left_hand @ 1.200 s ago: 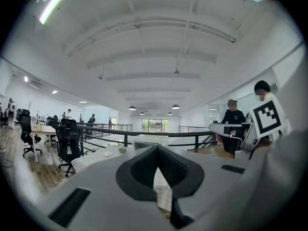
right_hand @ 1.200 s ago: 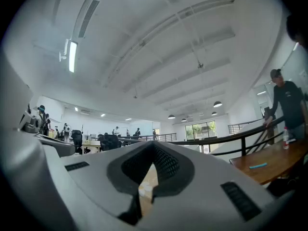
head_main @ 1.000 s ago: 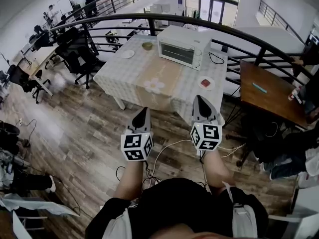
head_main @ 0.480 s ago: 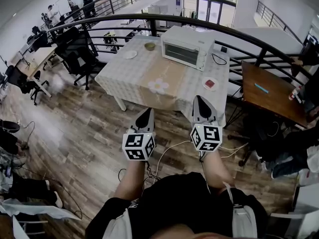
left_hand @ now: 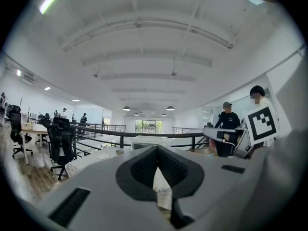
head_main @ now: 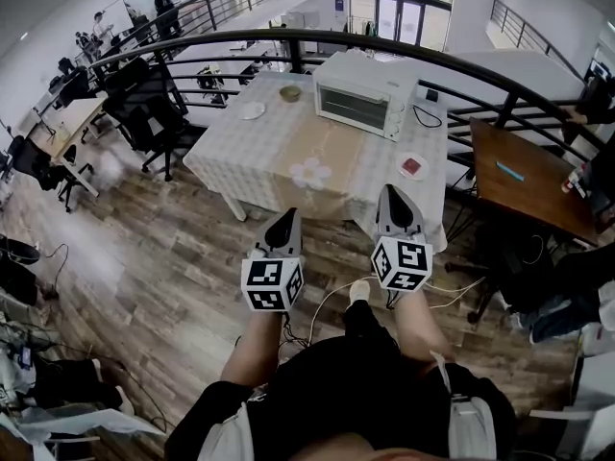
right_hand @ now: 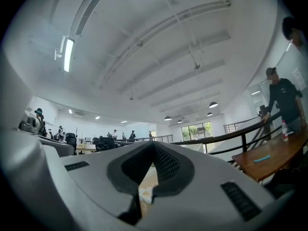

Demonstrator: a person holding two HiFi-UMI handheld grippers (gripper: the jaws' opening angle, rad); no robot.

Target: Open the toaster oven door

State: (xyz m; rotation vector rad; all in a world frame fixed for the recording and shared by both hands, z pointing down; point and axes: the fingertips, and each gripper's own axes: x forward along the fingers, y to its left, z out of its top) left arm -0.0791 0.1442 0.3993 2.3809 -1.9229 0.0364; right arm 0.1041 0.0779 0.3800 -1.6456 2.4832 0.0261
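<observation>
The white toaster oven (head_main: 370, 92) stands at the far side of a table (head_main: 259, 166) covered in a pale checked cloth, its glass door shut; it also shows small and far off in the left gripper view (left_hand: 147, 142). Both grippers hang over the wooden floor, short of the table's near edge and well apart from the oven. My left gripper (head_main: 284, 225) is shut and empty, its tips meeting in its own view (left_hand: 156, 150). My right gripper (head_main: 389, 200) is shut with nothing in it (right_hand: 154, 146). The right gripper's jaws hide the oven in that view.
On the cloth lie a small plate with something red (head_main: 411, 166), a white plate (head_main: 253, 110), a bowl (head_main: 289, 92) and a flower shape (head_main: 310, 173). A curved black railing (head_main: 480, 77) runs behind the table. A brown table (head_main: 528, 185) stands right, office chairs (head_main: 149, 104) left, cables (head_main: 322, 301) on the floor.
The table and oven have come a little nearer and lower in the head view. Both grippers stay shut and side by side. A shoe now shows between them.
</observation>
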